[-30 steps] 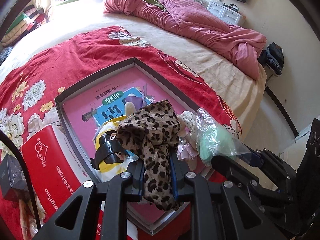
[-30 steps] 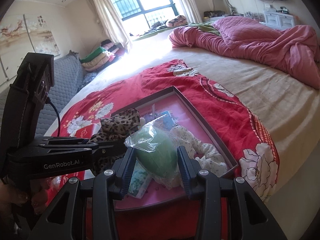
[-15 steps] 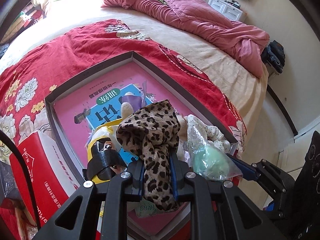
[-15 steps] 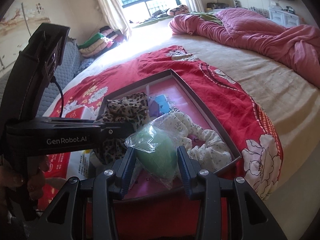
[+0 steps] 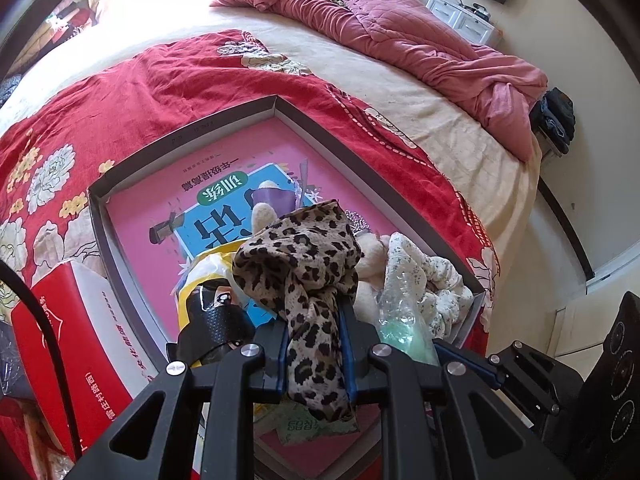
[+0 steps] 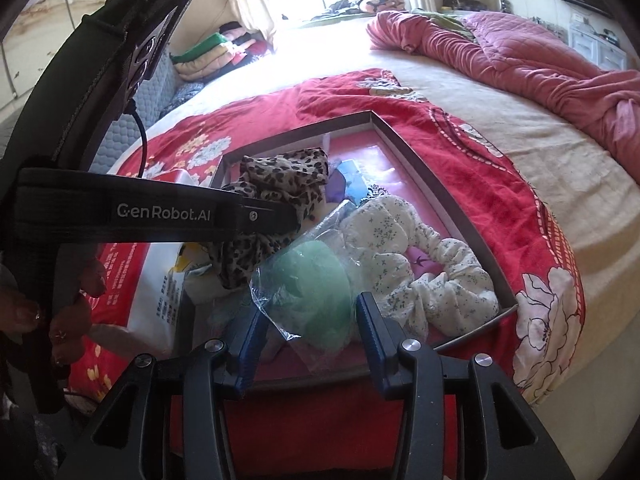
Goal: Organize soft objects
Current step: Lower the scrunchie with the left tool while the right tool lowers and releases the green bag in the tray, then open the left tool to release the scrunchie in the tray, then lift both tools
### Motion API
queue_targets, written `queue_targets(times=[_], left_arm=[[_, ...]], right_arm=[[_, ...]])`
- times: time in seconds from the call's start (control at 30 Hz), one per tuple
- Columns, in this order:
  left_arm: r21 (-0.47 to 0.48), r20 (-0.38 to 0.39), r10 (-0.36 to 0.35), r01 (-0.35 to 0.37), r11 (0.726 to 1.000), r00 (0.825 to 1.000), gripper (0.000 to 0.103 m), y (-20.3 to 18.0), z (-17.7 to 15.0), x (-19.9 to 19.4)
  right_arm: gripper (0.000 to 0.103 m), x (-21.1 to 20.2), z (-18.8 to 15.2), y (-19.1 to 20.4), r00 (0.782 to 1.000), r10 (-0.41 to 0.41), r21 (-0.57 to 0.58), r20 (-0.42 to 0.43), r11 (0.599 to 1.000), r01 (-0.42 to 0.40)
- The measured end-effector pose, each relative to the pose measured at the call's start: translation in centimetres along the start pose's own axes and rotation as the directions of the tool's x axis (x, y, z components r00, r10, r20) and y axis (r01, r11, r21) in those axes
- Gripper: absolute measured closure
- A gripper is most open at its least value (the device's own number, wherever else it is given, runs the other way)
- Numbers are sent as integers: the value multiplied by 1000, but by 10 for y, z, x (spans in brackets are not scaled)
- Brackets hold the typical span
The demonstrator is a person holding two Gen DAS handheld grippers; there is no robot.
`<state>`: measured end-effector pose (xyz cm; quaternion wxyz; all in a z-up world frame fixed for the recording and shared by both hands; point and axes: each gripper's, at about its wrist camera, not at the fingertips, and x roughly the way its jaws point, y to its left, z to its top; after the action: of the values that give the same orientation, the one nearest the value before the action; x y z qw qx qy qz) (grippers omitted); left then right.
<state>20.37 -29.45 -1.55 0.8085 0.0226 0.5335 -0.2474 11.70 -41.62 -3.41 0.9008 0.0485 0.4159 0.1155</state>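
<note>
The left gripper [image 5: 314,344] pinches a leopard-print scarf [image 5: 304,264] over the grey tray [image 5: 188,136]. The right gripper [image 6: 310,320] is opening around a bagged green sponge [image 6: 316,284] inside that tray, beside a floral scrunchie [image 6: 420,264].

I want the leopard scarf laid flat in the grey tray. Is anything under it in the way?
Yes. Below the leopard scarf, the near end of the grey tray is crowded: yellow packet, floral scrunchie, bagged green item. The far end looks bare.
</note>
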Motion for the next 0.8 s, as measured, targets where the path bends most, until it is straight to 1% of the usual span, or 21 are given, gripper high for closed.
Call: queue_targets(times=[0.07, 0.13, 0.17, 0.2, 0.27, 0.3, 0.37, 0.5, 0.63, 0.8], left_arm=[[2, -2, -1, 1, 1000, 1000, 82, -1, 0, 1], [2, -4, 0, 0, 1000, 1000, 82, -1, 0, 2], [2, -6, 1, -1, 1000, 1000, 82, -2, 0, 2], [3, -9, 2, -2, 1000, 1000, 82, -2, 0, 3], [4, -11, 6, -6, 1000, 1000, 82, -3, 0, 4], [5, -11, 8, -8, 1000, 1000, 82, -3, 0, 4], [6, -12, 12, -12, 1000, 1000, 82, -4, 0, 4], [14, -10, 16, -16, 1000, 1000, 82, -5, 0, 3], [7, -18, 11, -11, 1000, 1000, 80, -4, 0, 4], [9, -24, 14, -14, 1000, 1000, 78, -5, -1, 4]], right_arm=[[55, 1, 0, 0, 1000, -2, 2, -4, 1000, 2], [51, 1, 1, 1, 1000, 1, 0, -8, 1000, -1], [47, 1, 1, 1, 1000, -1, -2, -11, 1000, 1], [46, 2, 1, 2, 1000, -4, -8, -13, 1000, 4], [45, 2, 1, 3, 1000, -22, -19, -13, 1000, 22], [42, 2, 1, 4, 999, -31, -21, -13, 999, 31], [40, 0, 1, 4, 1000, -30, -21, -5, 999, 29], [34, -3, 2, 5, 1000, -30, -36, 10, 999, 30], [32, -3, 2, 5, 999, -38, -40, 4, 998, 38], [31, -6, 3, 5, 999, -38, -37, 23, 999, 38]])
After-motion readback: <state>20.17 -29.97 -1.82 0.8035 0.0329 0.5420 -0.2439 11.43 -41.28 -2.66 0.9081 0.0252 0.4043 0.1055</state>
